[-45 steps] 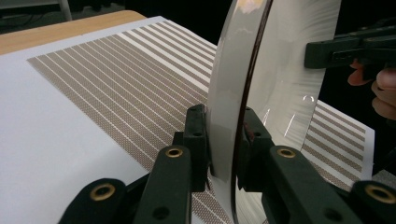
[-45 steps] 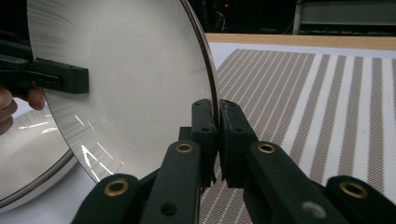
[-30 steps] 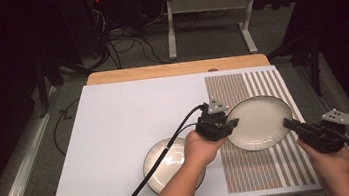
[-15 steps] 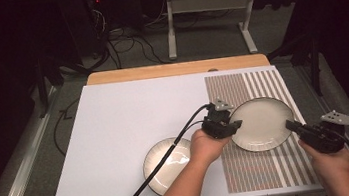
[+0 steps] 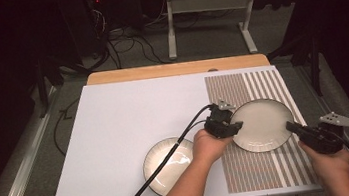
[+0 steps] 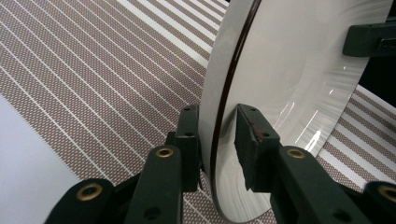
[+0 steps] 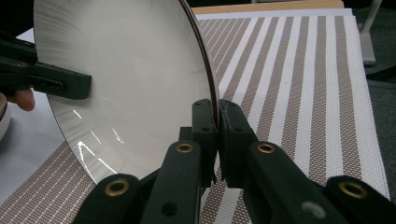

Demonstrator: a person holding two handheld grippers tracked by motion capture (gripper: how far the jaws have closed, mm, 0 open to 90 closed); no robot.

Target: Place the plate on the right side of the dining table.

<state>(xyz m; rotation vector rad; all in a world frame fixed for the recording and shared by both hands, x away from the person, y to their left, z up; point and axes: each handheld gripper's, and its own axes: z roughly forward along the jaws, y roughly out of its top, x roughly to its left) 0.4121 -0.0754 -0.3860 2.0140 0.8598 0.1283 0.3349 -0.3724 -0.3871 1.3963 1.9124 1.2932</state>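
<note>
2 grippers flank the plate (image 5: 262,125): right gripper (image 5: 295,129) clamped on its rim, left gripper (image 5: 232,127) straddling loosely.

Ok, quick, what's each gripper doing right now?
Left gripper: jaws astride the plate rim, one jaw apart.
Right gripper: shut on the plate rim.

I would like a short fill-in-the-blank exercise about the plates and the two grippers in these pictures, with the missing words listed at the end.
1. The right gripper is shut on the rim of the lifted plate, and the left gripper has its jaws around the opposite ____ of it.
2. This plate is over the ____ placemat.
3. The number of plates on the table side is ____; the second plate lies on the white board.

Missing words: rim; striped; two
</note>
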